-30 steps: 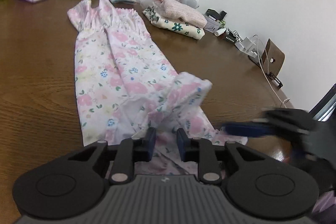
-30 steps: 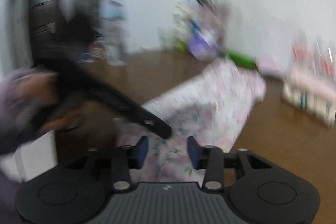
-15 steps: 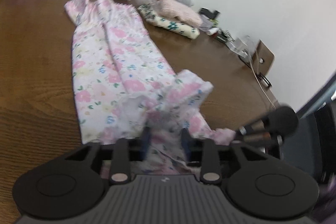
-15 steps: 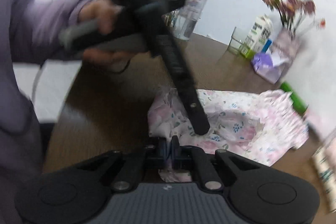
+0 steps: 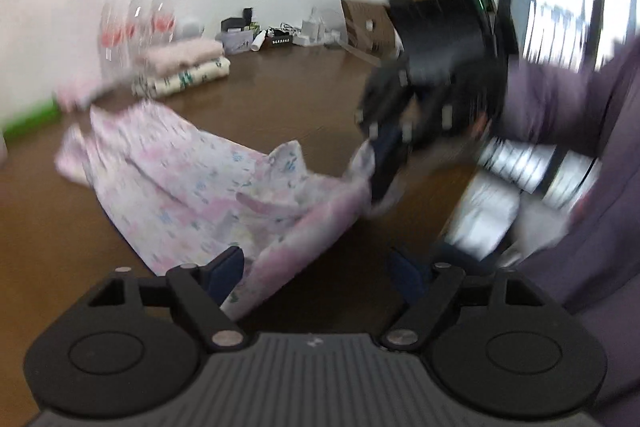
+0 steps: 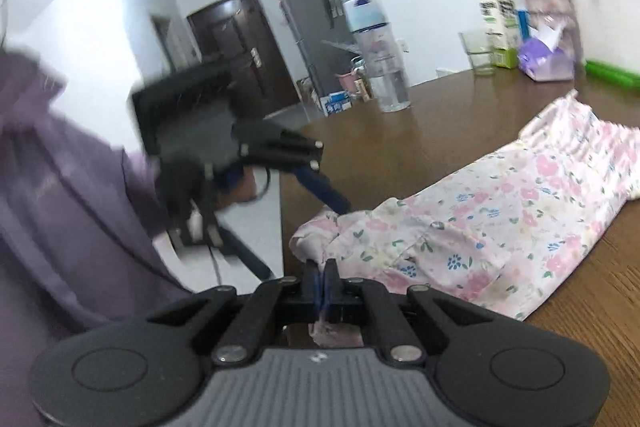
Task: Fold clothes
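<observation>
Soft, thin floral cotton-like cloth garment (image 6: 492, 223) lies on a smooth, slightly glossy wood-grain surface (image 6: 592, 307), beside matt black plastic gripper fingers (image 6: 330, 279) with blue pads.

The left wrist view sits low at the table's (image 5: 280, 107) near edge, facing the far wall along the floral garment (image 5: 192, 183); the right wrist view looks from the same edge across the garment (image 6: 500, 219) toward the doorway (image 6: 240, 47); each shows the other gripper
</observation>
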`<state>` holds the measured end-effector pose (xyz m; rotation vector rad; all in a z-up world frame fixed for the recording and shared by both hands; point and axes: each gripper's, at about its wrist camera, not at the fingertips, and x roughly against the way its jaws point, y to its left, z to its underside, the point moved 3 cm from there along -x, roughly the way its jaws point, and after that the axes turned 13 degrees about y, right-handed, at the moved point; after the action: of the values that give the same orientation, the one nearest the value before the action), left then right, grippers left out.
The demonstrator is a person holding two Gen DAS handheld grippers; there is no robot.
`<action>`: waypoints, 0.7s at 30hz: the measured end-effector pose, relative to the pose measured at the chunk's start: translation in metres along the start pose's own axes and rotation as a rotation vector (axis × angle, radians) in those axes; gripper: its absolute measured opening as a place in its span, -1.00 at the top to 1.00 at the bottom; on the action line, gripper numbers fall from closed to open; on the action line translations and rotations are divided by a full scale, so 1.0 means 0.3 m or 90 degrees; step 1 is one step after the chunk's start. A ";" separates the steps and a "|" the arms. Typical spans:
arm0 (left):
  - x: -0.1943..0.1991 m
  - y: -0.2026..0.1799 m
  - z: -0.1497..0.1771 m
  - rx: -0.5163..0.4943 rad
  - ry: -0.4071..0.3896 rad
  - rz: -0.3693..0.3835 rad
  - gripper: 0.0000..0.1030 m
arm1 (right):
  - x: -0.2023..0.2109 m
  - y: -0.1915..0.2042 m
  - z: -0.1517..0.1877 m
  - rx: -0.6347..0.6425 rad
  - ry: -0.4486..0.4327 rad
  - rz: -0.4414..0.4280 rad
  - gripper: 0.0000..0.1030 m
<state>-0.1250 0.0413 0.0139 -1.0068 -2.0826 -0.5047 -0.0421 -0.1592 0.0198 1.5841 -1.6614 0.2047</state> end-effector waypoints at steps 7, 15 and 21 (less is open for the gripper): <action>-0.068 0.140 -0.007 0.061 0.056 0.082 0.74 | -0.004 0.089 -0.023 0.057 -0.005 0.137 0.42; -0.080 0.204 -0.017 0.123 0.063 0.162 0.75 | -0.134 0.269 0.121 0.313 0.032 0.416 -0.50; -0.084 0.212 -0.031 0.123 0.097 0.221 0.75 | -0.253 0.213 0.108 0.380 0.097 0.406 0.83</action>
<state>-0.0603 0.0622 0.0020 -1.1458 -1.7359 -0.1925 -0.1223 -0.1086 -0.0240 1.3219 -2.0456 1.2104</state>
